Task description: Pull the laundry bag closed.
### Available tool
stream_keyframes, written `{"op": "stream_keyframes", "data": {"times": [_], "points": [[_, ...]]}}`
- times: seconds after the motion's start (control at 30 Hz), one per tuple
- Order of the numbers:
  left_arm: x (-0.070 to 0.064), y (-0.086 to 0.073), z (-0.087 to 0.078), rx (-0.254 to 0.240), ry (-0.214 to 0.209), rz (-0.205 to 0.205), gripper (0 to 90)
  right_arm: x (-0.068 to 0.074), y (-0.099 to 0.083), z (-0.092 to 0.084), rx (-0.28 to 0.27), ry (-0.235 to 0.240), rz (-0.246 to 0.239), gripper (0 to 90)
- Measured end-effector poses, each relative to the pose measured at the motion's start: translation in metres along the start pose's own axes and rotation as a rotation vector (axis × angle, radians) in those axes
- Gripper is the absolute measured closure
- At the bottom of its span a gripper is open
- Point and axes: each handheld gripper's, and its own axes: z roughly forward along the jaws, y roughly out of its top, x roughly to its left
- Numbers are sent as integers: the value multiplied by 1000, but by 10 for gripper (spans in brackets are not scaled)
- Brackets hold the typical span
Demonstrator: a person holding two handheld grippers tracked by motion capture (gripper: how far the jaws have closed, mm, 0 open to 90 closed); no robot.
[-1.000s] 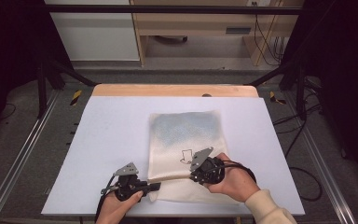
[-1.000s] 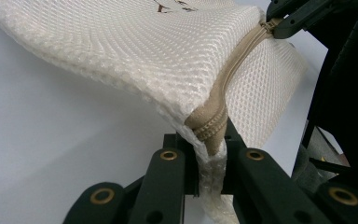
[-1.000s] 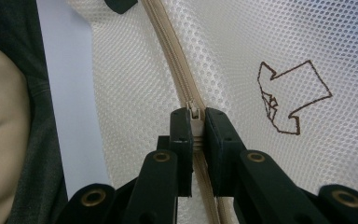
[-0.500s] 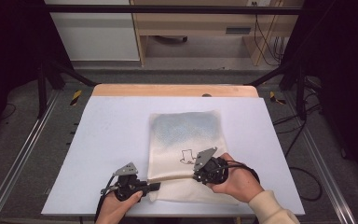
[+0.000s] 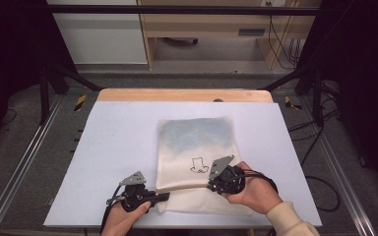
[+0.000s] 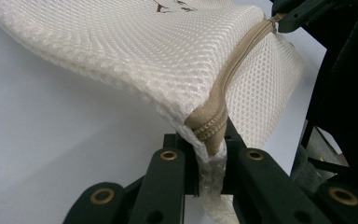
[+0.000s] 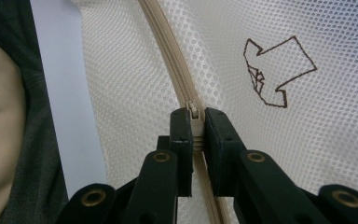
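The left gripper (image 6: 208, 154) clamps the corner of the mesh bag (image 5: 197, 142) on the surface (image 5: 118, 142); the right gripper (image 7: 195, 126) pinches its zipper pull (image 7: 194, 115).

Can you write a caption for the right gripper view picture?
Right gripper pinches the zipper pull on a white mesh bag.

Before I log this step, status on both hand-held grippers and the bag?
Left hand-held gripper shut on mesh bag corner. Right hand-held gripper shut on zipper pull. Nothing in the way.
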Motion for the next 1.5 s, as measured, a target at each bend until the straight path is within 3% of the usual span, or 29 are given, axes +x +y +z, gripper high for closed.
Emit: {"op": "stream_keyframes", "data": {"times": [1.5], "points": [[0,-1,0,3,1,0,837,-3,-19,-6,0,-17,34,822]]}}
